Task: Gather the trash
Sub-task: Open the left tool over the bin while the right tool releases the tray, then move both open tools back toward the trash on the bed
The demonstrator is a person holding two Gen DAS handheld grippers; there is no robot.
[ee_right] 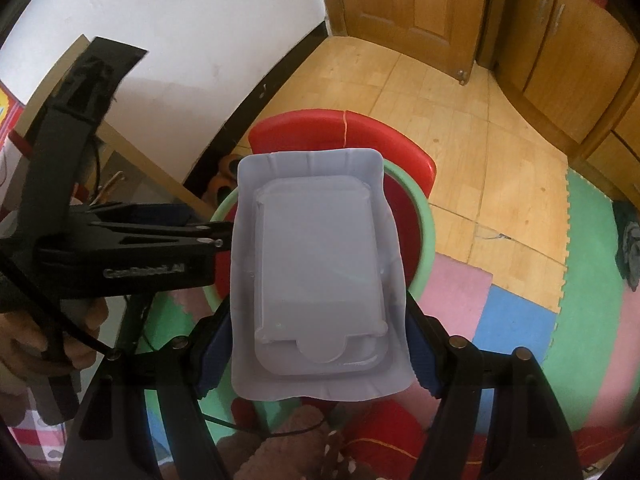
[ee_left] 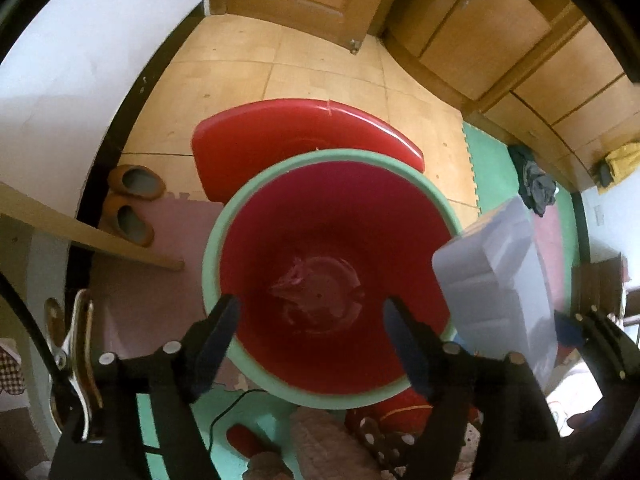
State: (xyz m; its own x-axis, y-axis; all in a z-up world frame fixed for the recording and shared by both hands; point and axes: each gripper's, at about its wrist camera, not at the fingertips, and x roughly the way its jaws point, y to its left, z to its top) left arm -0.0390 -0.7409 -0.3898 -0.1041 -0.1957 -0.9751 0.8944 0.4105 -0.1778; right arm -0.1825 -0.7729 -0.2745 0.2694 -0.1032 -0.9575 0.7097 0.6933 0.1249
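Right wrist view showed the right gripper (ee_right: 320, 344) pinching a light, flimsy plastic tray (ee_right: 316, 276) by its long edges above the bin (ee_right: 424, 240); the left gripper (ee_left: 308, 332) was spread, empty.

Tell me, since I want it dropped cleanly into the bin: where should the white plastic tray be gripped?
Grip the white plastic tray across its two long flanged rims, coming from its near short end, as the right gripper does now. The thin flanges bend under the pads, so the raised middle stays clear above the red bin.
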